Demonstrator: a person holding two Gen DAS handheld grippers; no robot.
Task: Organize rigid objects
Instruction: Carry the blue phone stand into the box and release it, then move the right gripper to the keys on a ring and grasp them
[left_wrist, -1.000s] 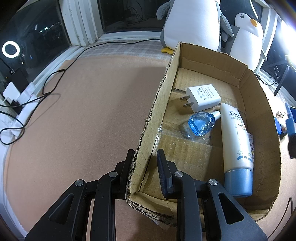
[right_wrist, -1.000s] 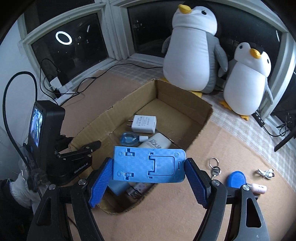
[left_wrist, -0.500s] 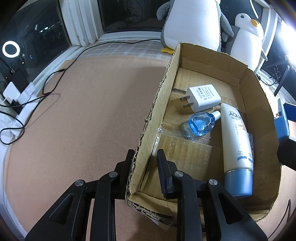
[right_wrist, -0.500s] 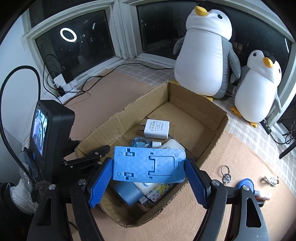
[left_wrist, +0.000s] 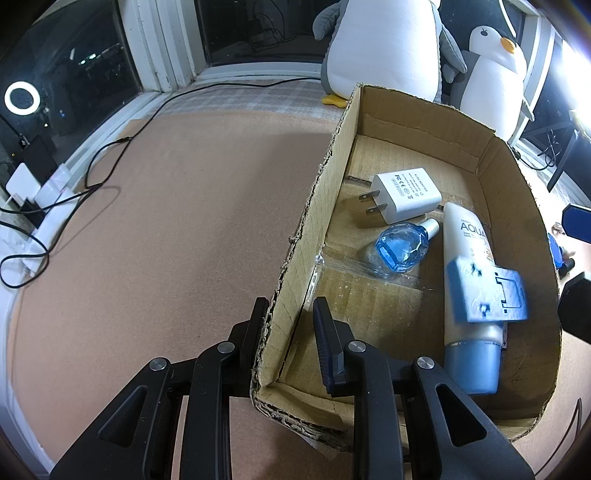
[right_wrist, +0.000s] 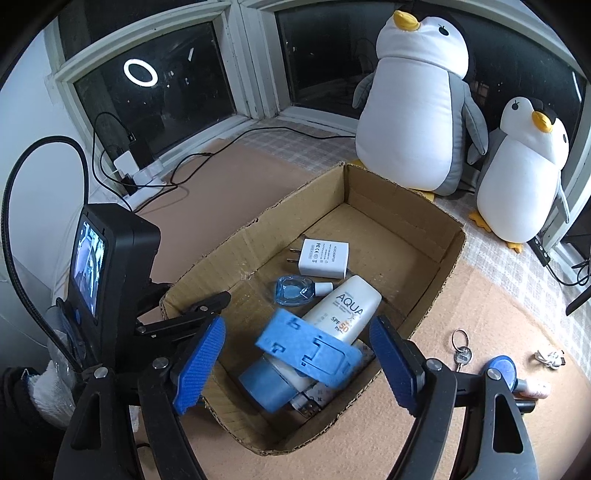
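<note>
Your left fingers (left_wrist: 288, 325) pinch the box (left_wrist: 314, 206) wall. Your right fingers (right_wrist: 295, 354) stand spread and empty above the stand (right_wrist: 310, 349), which lies on the tube (right_wrist: 343, 314).

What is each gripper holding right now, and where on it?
Left gripper clamps the cardboard box by its side wall near the corner. Right gripper holds nothing.

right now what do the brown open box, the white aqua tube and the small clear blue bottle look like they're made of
Brown open box: corrugated cardboard, matte; ragged cut edges show the fluting.
White Aqua tube: probably smooth plastic with a soft sheen, printed label, blue cap.
Small clear blue bottle: see-through and faceted, glossy; glass or hard plastic, cannot tell which.
</note>
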